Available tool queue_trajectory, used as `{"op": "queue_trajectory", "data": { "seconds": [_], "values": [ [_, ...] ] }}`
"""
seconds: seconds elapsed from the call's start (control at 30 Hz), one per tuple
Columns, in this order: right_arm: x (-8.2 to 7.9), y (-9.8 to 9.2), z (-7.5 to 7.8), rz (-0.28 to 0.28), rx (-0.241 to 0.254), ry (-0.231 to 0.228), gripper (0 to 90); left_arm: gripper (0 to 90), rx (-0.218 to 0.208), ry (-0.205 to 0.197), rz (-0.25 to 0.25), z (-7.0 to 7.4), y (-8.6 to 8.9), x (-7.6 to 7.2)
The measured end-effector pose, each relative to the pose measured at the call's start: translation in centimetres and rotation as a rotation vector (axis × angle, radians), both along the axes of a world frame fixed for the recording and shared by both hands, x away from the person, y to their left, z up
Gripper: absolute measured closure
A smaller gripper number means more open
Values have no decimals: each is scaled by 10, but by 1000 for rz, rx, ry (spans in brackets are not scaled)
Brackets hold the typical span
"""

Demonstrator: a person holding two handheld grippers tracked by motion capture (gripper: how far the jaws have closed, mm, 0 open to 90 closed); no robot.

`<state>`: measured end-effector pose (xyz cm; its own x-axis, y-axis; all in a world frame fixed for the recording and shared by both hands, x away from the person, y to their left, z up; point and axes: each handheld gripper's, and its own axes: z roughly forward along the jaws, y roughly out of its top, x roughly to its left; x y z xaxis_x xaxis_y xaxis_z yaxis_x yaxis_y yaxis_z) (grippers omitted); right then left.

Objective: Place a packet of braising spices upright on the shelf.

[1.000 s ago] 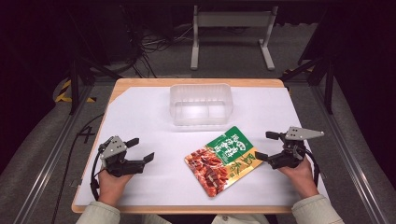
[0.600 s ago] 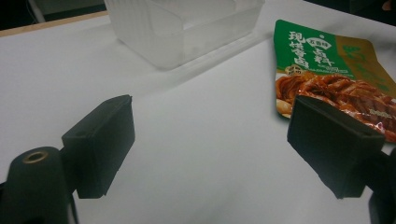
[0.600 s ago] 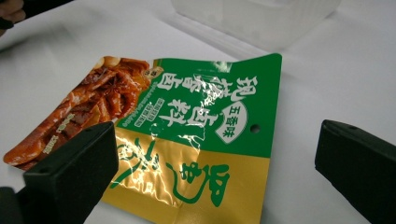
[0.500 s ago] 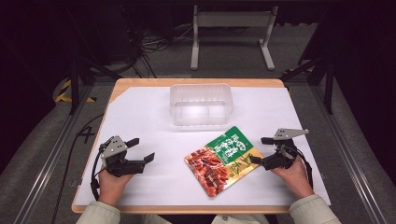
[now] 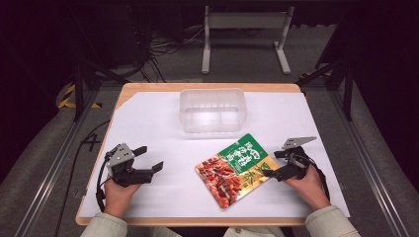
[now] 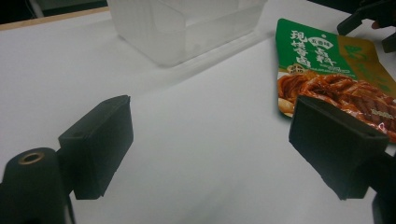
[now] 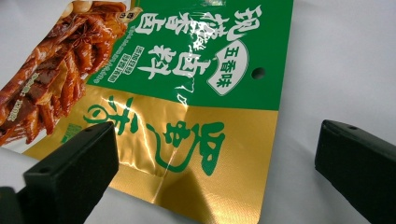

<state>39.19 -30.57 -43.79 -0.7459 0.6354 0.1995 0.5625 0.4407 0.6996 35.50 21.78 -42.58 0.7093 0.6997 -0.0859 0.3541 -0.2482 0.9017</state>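
A flat snack packet [image 5: 232, 170], green and gold with a picture of red-brown meat, lies on the white sheet at front centre. My right gripper [image 5: 272, 164] is open at the packet's right edge. In the right gripper view the packet's gold end [image 7: 187, 140] lies between and just ahead of the spread jaws of the right gripper [image 7: 215, 168], untouched. My left gripper [image 5: 149, 158] rests open at front left, well clear of the packet. In the left gripper view the left gripper [image 6: 215, 144] holds nothing, and the packet [image 6: 327, 70] lies beyond its right jaw.
A clear, empty plastic container [image 5: 212, 109] stands at the back centre of the white sheet [image 5: 148, 123], seen also in the left gripper view as the container [image 6: 187, 23]. The wooden table edge [image 5: 207, 88] runs behind it. A metal stand and cables are on the floor beyond.
My right gripper has moved left and down to the packet's right edge. The left gripper and the packet have stayed where they were.
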Motion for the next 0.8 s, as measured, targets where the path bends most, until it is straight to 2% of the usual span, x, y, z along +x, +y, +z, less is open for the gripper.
{"op": "queue_trajectory", "data": {
  "seconds": [0.3,0.47,0.8],
  "values": [
    [0,2,-1,20,-1,23,36,143,-4,12,-1,-1,0,1],
    [-1,2,0,34,58,37,62,143,8,8,-1,-1,0,1],
    [-2,3,-2,22,80,69,129,146,21,6,2,-1,-2,1]
  ]
}}
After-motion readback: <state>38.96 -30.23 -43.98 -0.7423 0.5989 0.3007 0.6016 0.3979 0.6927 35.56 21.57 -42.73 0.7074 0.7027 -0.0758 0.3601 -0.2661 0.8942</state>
